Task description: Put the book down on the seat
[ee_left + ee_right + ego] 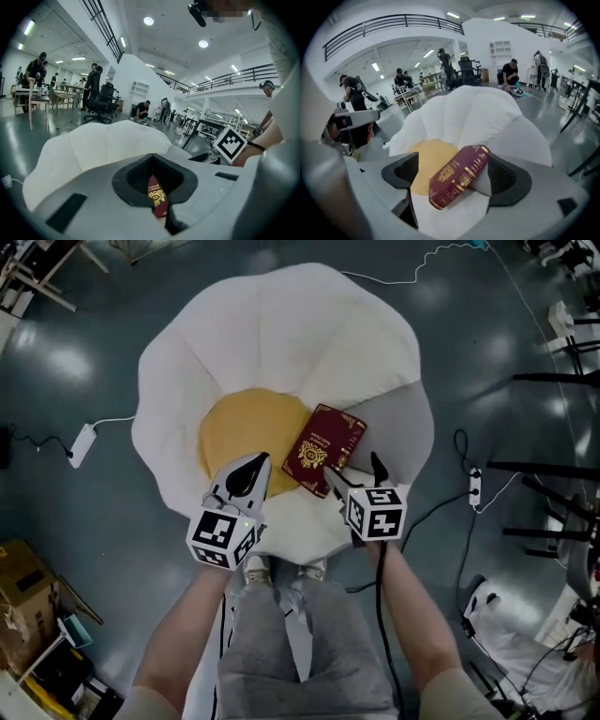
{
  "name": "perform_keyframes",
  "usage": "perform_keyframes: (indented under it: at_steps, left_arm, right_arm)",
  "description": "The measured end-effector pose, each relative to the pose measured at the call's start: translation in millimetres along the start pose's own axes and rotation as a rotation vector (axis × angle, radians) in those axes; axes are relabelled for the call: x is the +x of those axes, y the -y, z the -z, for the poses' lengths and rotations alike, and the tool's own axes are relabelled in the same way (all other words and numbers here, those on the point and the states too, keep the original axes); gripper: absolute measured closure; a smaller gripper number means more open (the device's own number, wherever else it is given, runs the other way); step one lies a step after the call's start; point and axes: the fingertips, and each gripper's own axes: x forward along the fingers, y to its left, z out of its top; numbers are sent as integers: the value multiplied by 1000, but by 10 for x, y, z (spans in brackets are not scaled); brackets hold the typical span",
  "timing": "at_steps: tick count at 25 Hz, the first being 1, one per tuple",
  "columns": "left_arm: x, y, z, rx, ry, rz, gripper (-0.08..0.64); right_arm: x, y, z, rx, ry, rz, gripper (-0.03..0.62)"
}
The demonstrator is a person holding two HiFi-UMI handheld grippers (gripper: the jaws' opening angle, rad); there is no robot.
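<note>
A dark red book [323, 448] with gold print lies flat on the white flower-shaped seat [281, 334], half on its yellow centre cushion [244, 427]. My right gripper [354, 474] hovers above the book's near right corner, open, with nothing between its pads. In the right gripper view the book [457, 180] lies on the seat [473, 112] beyond the spread jaws of the right gripper [454, 173]. My left gripper [251, 468] hangs over the cushion's near edge, left of the book, shut and empty. Through its narrow slit the left gripper view shows a strip of the book [157, 199].
The person's legs [300, 643] stand against the seat's near edge. On the floor lie a power strip [82, 444] at the left and another [475, 486] with cables at the right. A cardboard box [23, 587] sits lower left, black stands [553, 474] at the right.
</note>
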Motion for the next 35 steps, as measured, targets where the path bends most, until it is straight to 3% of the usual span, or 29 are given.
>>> perform_keyframes:
  at_steps: [7,12,14,20,24,28,31,35]
  left_arm:
    - [-419,577,-1161,57,63,49,555]
    - [-760,946,-2021,41,136,62,555]
    - [-899,1087,-2315,49,159,62,555]
    - [-1314,1394,-3207,94,249,44,555]
    - [-1694,1654,-3887,109,320,41,555]
    - [-2135,1915,-4545,128,383,18,555]
    - [-2443,2082,-5006,163,424,17,555]
    - [-2795,2269,-5360,203,445,-6,555]
  right_arm:
    - [-1008,-481,-988,-75,151,-34,164]
    - [-1853,-670,-1723,-93,273,-30,174]
    - [-2184,-702,-2007,-129,335,11,324]
    - [-3128,-964,-2748,-225,456,14,364]
    - [-3932,-1144,-3232,-228,564,7,488]
    - [-4719,-1341,-3653,-223,675,-32,548]
    - [-5229,-1487,-3951,-243,762,-68,560]
    - [-5812,-1610,-4155,-264,841,-108,584]
